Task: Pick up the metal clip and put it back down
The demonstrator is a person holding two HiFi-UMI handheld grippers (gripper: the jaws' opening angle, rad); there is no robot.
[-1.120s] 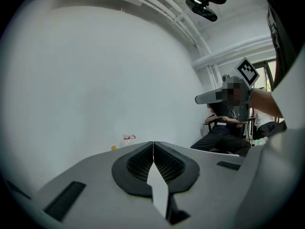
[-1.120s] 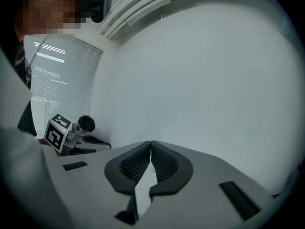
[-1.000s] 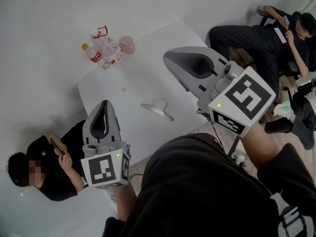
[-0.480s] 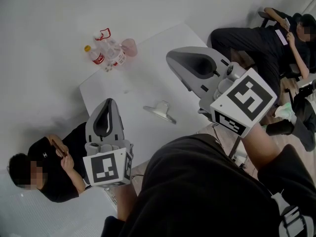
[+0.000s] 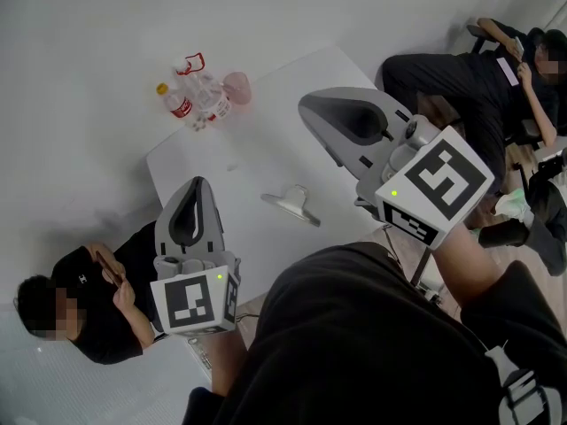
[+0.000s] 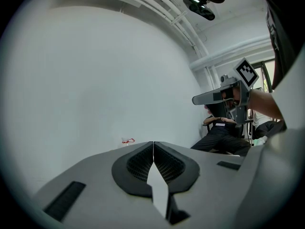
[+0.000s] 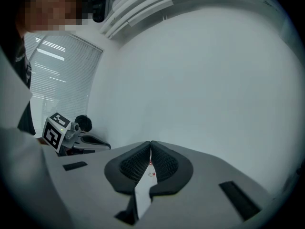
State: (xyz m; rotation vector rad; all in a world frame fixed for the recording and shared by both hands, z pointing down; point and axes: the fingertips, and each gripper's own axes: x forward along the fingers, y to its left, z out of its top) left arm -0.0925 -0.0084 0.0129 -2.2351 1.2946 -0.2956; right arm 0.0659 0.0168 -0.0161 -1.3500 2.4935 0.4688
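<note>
Where the metal clip (image 5: 291, 200) lay: on the white table (image 5: 283, 96), near its middle, at 3 o'clock from the left gripper (image 5: 197, 184) and 6 o'clock from the right gripper (image 5: 306, 109) in the head view, touching neither.
Left gripper: jaws pressed together, nothing between them.
Right gripper: likewise closed and empty, held above the table.
Stage: fitted either a clip waiting to be lifted or one already set back.
Handling: probably light, stiff sheet metal, smooth and slippery.
Hold: the raised upper part looked best, since the flat edge hugged the table.
</note>
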